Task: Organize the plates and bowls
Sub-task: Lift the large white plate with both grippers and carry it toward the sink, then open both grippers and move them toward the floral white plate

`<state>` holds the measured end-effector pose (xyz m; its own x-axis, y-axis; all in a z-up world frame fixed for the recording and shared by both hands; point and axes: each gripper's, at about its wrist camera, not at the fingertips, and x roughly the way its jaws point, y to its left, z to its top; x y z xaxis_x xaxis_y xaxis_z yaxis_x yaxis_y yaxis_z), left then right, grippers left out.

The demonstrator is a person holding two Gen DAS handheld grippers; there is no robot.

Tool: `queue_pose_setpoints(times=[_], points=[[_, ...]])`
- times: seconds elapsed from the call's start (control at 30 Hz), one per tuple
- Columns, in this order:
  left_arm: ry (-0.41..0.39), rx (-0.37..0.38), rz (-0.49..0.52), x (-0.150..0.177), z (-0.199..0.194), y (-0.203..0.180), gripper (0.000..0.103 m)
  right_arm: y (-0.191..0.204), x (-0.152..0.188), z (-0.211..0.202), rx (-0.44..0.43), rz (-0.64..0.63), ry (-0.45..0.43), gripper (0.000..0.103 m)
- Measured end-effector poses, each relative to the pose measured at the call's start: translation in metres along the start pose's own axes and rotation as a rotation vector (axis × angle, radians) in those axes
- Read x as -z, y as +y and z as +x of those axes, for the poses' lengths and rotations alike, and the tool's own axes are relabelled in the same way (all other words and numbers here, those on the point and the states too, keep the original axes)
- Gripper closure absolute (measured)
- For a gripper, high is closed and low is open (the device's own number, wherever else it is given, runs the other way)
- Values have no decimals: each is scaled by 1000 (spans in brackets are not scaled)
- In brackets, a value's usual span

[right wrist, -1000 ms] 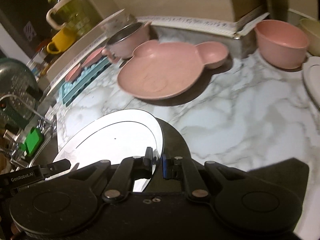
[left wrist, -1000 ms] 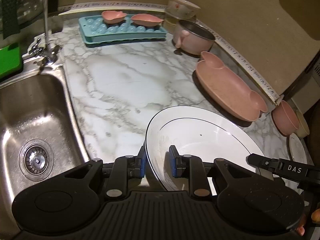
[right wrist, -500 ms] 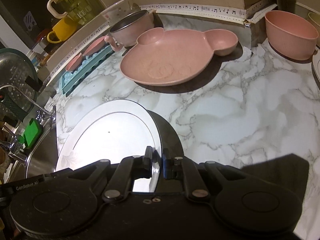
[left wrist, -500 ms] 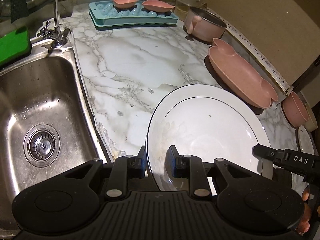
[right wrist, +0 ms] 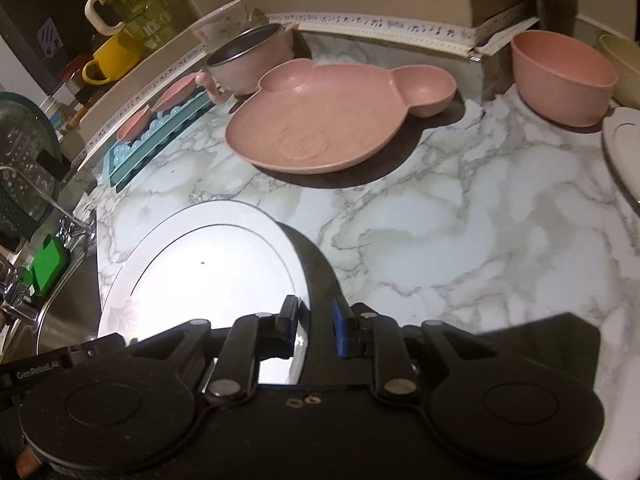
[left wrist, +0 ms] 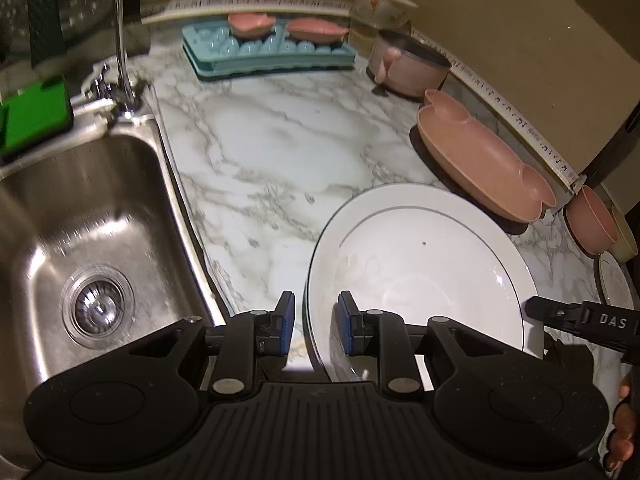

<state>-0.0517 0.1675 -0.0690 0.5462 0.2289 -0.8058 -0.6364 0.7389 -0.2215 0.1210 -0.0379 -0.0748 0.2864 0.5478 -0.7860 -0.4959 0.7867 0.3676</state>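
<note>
A large white plate [left wrist: 420, 256] with a thin dark ring is held above the marble counter [left wrist: 272, 152], next to the sink. My left gripper [left wrist: 314, 322] has its jaws around the plate's near-left rim, with a small gap at the left pad. My right gripper [right wrist: 314, 326] straddles the plate's [right wrist: 208, 264] opposite rim, its jaws slightly apart. A pink mouse-shaped plate [left wrist: 484, 160] lies behind; it also shows in the right wrist view [right wrist: 320, 128]. A pink bowl [right wrist: 564, 76] stands at the back right.
The steel sink [left wrist: 80, 240] with its tap [left wrist: 124, 40] is at the left. A blue ice tray [left wrist: 264, 52] carries two small pink dishes. A pink pot [left wrist: 408, 68] stands at the back wall. Another white plate [right wrist: 624, 156] lies at the far right.
Both grippers' jaws have widened a little around the plate's rim. The plate has shifted slightly right and lower over the counter.
</note>
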Motion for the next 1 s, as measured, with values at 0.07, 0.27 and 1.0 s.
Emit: queue_pose_setpoints(times=[0.07,0.27,1.0], points=[[-21,2,17,-1,-6,-2,81,0,1,-7,6,-7,-18,82],[-78,36,79,-5,-24,-19,81,7,2,-29,12,-35,-76,78],[-205,276,365,-9,-65,-112,33,9,24,-128,118,-7,-355,40]])
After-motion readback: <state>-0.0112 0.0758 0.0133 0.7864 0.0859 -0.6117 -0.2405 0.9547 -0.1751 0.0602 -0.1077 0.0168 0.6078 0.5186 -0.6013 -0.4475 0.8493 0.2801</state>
